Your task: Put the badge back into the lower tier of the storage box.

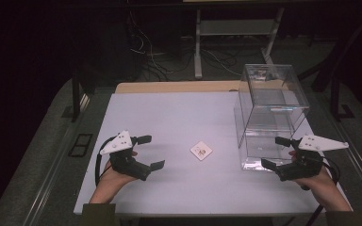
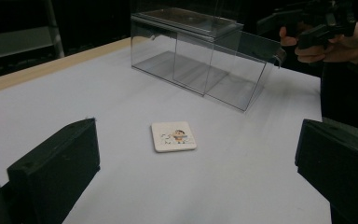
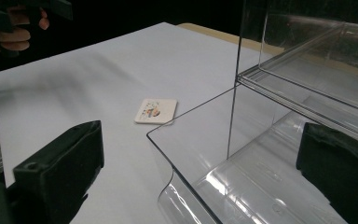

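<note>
Both forearms come in from the near edge of the table [image 1: 169, 113], palms wrapped round the handles, wrists fairly level. L hand [image 1: 115, 176] sits near the front-left part of the tabletop, its left gripper [image 1: 150, 152] angled inward & slightly away from the person, grey plate on top tipped toward the centre. Jaws wide apart, nothing between them; in the left gripper view both black jaws stand at the frame's sides w/ bare white surface in the gap.

R hand [image 1: 318, 181] holds low at the front-right, wrist cocked so the right gripper [image 1: 275, 153] points left, toward the box. Jaws spread wide here too; no pads pressing on anything. In the right gripper view one jaw stands over bare table, the other shows through the clear plastic, so the box's open front edge falls roughly between them. Touching or not – can't tell.

Small square tile [image 1: 201, 150], white w/ a cartoon print, lies flat ahead of the L gripper's jaws, apart from them, roughly midway betw. the two grippers.

Clear plastic box [image 1: 271, 113], two-tier, stands upright just beyond the R gripper, w/ an inner shelf at mid-height. Tile sits just off its front-left corner, not touching.
</note>
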`<state>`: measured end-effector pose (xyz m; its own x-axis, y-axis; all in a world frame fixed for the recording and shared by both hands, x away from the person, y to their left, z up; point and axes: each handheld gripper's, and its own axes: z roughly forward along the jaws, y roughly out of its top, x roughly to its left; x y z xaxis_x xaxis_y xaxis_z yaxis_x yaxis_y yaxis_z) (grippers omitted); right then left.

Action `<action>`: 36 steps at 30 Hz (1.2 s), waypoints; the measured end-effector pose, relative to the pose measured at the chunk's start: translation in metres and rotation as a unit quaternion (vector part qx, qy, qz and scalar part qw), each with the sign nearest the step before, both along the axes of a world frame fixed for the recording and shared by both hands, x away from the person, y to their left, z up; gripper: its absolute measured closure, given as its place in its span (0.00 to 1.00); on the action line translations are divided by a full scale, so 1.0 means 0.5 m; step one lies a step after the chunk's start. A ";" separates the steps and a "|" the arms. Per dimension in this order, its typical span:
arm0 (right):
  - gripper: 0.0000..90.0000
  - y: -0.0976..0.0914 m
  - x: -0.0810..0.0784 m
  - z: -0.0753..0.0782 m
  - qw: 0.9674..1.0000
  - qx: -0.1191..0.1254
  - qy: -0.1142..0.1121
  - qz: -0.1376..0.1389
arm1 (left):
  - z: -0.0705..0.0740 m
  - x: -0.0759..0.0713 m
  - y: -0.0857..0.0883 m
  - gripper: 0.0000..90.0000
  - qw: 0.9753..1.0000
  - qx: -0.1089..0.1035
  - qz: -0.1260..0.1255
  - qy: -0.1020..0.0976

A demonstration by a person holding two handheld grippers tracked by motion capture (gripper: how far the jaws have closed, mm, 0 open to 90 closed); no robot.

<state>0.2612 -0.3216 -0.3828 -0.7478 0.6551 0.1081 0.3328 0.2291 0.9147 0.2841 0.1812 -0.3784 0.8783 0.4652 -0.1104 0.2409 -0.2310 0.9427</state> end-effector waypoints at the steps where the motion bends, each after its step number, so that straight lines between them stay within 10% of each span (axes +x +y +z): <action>1: 0.00 -0.001 0.000 0.000 1.000 -0.001 0.000 0.002 | 0.000 0.000 0.000 0.00 1.000 0.000 0.000 0.000; 36: 0.00 -0.008 0.002 -0.004 1.000 0.008 -0.003 0.014 | -0.021 0.028 -0.029 0.00 1.000 0.001 0.005 0.010</action>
